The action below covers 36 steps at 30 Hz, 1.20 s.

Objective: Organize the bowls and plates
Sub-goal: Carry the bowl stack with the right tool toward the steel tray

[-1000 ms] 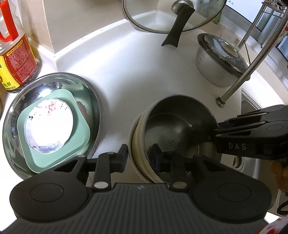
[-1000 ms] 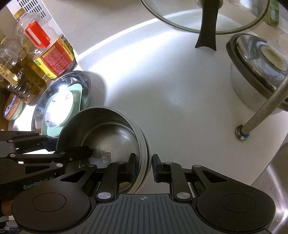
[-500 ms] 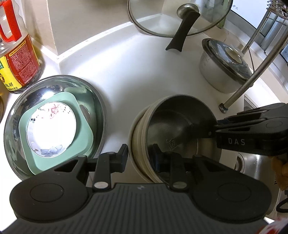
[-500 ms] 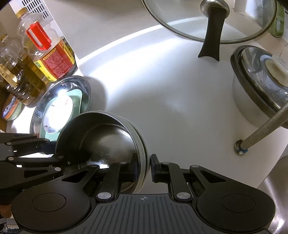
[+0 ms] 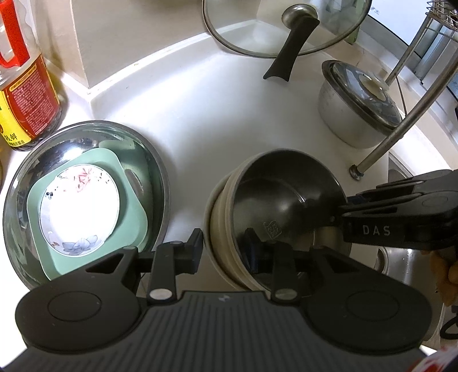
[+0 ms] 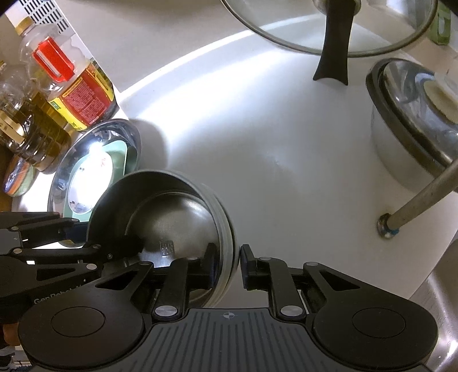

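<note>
A stack of bowls (image 5: 226, 211) sits on the white worktop (image 5: 206, 126) near its front edge, close to the sink (image 6: 446, 300); a steel bowl (image 5: 280, 200) is nested on top, inside cream ones. The left gripper (image 5: 226, 246) straddles the near rim of the stack, one finger (image 5: 194, 249) outside and the other inside the steel bowl. Its jaws have just been opening a little, and the outer finger stands just clear of the cream wall, so it has no hold. The right gripper (image 6: 227, 263) straddles the opposite rim, its fingers narrowly apart with the rim between them; whether the pads press on it I cannot tell. Toward the left edge of the worktop a wide steel basin (image 5: 154, 177) holds a green square plate (image 5: 131, 206) with a small flowered dish (image 5: 80, 209) on it. Behind that stands an oil bottle (image 5: 25, 97). At the back a glass lid (image 5: 286, 25) leans, and a covered pot (image 5: 352, 114) stands toward the right
</note>
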Each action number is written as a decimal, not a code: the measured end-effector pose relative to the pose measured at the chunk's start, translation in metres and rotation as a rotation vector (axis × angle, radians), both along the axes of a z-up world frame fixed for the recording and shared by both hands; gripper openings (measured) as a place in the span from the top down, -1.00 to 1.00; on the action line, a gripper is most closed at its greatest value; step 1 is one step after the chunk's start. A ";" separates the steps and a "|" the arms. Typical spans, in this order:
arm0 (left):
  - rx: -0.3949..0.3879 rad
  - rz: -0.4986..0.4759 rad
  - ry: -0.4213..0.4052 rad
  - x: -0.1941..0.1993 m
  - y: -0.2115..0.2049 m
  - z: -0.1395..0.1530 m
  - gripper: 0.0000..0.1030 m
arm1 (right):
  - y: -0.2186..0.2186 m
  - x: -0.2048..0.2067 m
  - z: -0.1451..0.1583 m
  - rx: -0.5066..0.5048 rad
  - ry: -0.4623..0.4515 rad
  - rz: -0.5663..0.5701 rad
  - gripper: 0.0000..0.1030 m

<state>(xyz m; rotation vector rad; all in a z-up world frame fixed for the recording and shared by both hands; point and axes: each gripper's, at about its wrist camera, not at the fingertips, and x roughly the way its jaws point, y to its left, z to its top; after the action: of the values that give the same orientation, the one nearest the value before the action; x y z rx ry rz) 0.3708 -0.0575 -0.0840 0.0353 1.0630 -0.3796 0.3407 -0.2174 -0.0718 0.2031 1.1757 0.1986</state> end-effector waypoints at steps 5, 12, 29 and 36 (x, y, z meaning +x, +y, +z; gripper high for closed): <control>0.006 -0.001 0.006 0.001 -0.002 0.001 0.44 | 0.001 0.002 0.000 -0.005 0.002 0.006 0.67; -0.003 0.015 0.010 0.001 0.001 0.003 0.45 | 0.004 0.002 0.003 -0.019 -0.018 0.014 0.72; -0.036 0.048 -0.029 0.006 0.009 0.017 0.49 | 0.009 0.011 0.017 -0.038 -0.061 0.038 0.75; -0.037 0.071 -0.032 0.008 0.016 0.017 0.49 | 0.017 0.015 0.015 -0.037 -0.064 0.047 0.76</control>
<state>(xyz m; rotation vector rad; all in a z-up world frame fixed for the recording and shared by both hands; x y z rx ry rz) 0.3787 -0.0417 -0.0675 -0.0295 1.0227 -0.3337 0.3560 -0.2001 -0.0572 0.1360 1.1205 0.2233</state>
